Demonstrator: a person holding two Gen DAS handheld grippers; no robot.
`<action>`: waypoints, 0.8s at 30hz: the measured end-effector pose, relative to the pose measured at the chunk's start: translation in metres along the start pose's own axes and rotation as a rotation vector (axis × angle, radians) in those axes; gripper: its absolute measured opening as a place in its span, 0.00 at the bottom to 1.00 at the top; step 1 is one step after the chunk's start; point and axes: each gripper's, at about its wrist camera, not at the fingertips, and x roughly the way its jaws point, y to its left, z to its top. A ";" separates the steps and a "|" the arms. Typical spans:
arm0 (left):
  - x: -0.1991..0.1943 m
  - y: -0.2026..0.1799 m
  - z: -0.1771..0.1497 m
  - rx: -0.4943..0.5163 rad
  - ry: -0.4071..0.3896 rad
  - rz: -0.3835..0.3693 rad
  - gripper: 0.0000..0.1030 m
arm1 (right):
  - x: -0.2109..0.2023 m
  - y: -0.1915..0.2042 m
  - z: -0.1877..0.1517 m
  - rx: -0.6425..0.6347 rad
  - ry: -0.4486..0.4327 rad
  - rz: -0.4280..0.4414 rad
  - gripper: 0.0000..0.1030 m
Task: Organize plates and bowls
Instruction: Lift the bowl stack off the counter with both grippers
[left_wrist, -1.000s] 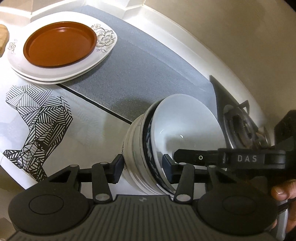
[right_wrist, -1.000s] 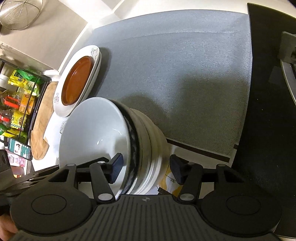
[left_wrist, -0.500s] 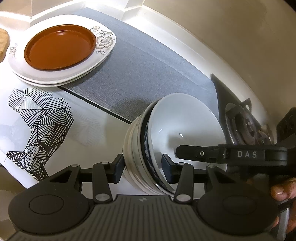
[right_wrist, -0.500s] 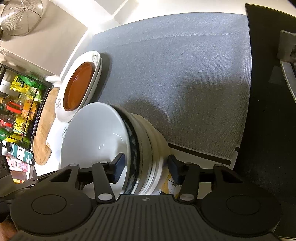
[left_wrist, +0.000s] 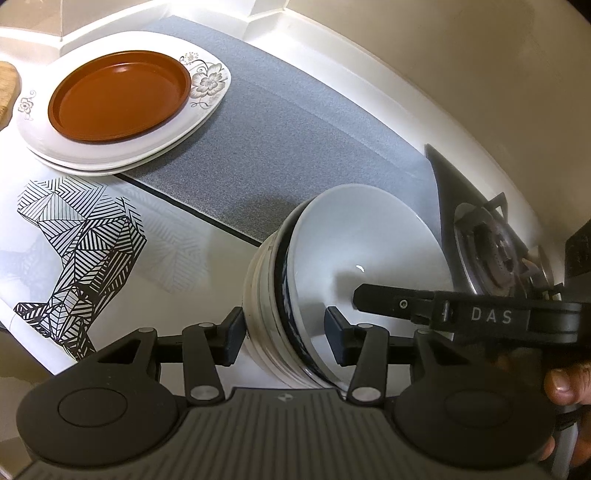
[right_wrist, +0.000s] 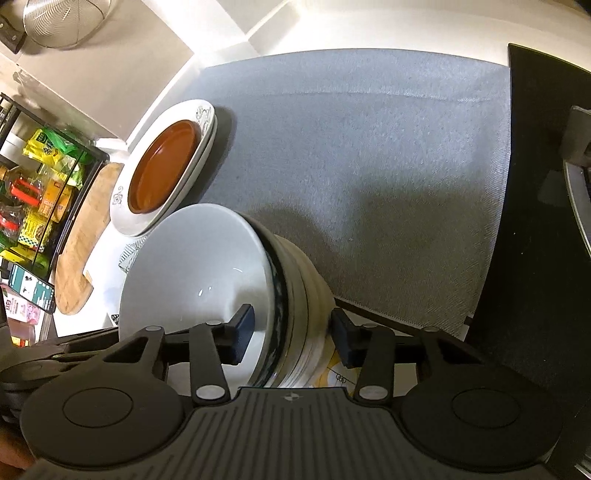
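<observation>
A stack of white bowls, one of them with a dark blue rim, stands at the near edge of the grey mat. My left gripper is shut on its rim, one pad on the outer wall and one inside; the jaws are easing open slightly. On the opposite side my right gripper straddles the rim. Its jaws are closing, with small gaps still at both pads. One of its fingers shows inside the top bowl. A brown plate lies on two white floral plates at the far left.
The grey mat runs across the counter. A gas burner on a black hob is to the right. A patterned sheet, a wooden board and a rack of packets lie left. A thumb grips the right handle.
The right gripper's pads have drawn closer together around the bowl rim. The left gripper, the bowl stack and the plates have stayed where they were.
</observation>
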 end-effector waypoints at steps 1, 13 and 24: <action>0.000 0.000 0.000 0.003 0.001 0.002 0.51 | 0.000 -0.001 0.000 0.002 -0.003 0.002 0.43; 0.001 0.000 0.001 0.009 0.004 0.003 0.51 | -0.001 0.001 0.003 -0.063 0.022 0.010 0.39; 0.000 0.000 -0.001 0.007 0.004 0.001 0.49 | 0.003 0.003 0.009 -0.035 0.120 0.013 0.46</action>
